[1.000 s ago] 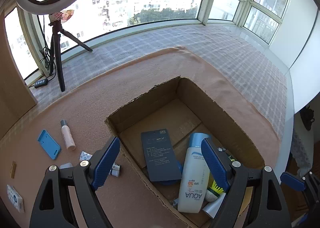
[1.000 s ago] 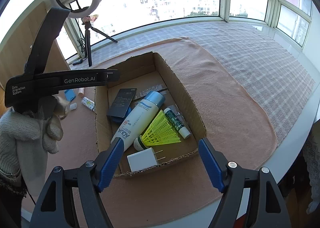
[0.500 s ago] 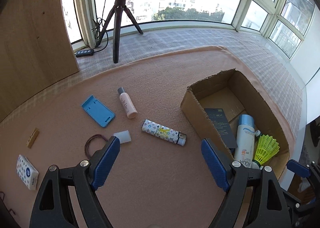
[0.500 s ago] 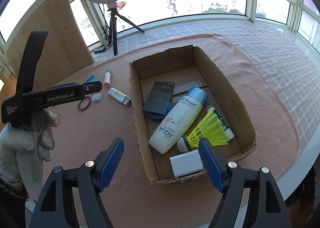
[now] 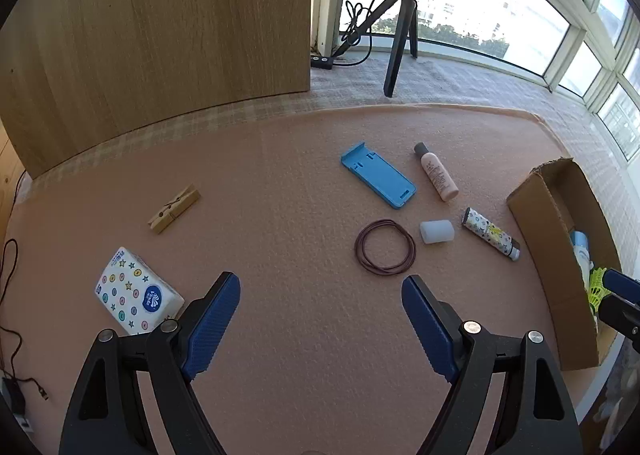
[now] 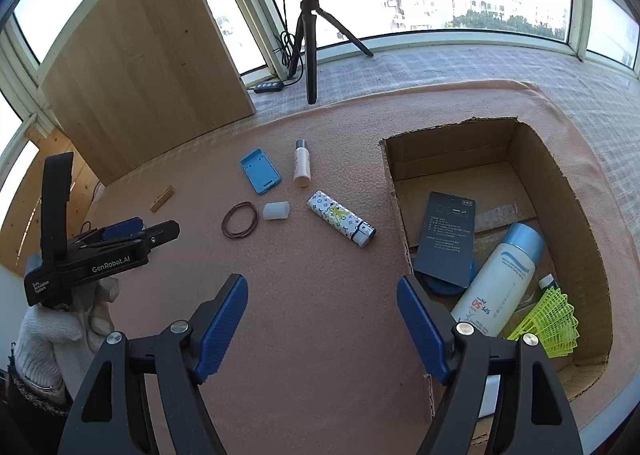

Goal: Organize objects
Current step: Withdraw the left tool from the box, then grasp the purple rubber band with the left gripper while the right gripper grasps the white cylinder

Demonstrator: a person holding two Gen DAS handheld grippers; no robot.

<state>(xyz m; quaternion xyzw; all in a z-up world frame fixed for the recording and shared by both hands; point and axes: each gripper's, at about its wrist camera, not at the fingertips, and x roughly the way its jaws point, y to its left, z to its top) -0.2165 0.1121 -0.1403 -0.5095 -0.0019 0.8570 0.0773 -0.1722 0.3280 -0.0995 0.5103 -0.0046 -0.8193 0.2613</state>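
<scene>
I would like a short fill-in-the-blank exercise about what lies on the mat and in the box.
1. The sunscreen bottle lies inside the ____ box.
2. The shuttlecock is ____ in colour.
3. The rubber bands lie next to the small ____ cap.
4. Both grippers hold ____.

Missing words: cardboard; yellow; white; nothing

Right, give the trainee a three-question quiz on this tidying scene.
1. True or false: the white sunscreen bottle lies inside the cardboard box.
2. Which lies nearest the brown hair ties? A) clothespin B) small white cap C) tissue pack
3. Fill in: both the left tool and the right tool are open and hold ____.

Key: 1 true; 2 B; 3 nothing.
</scene>
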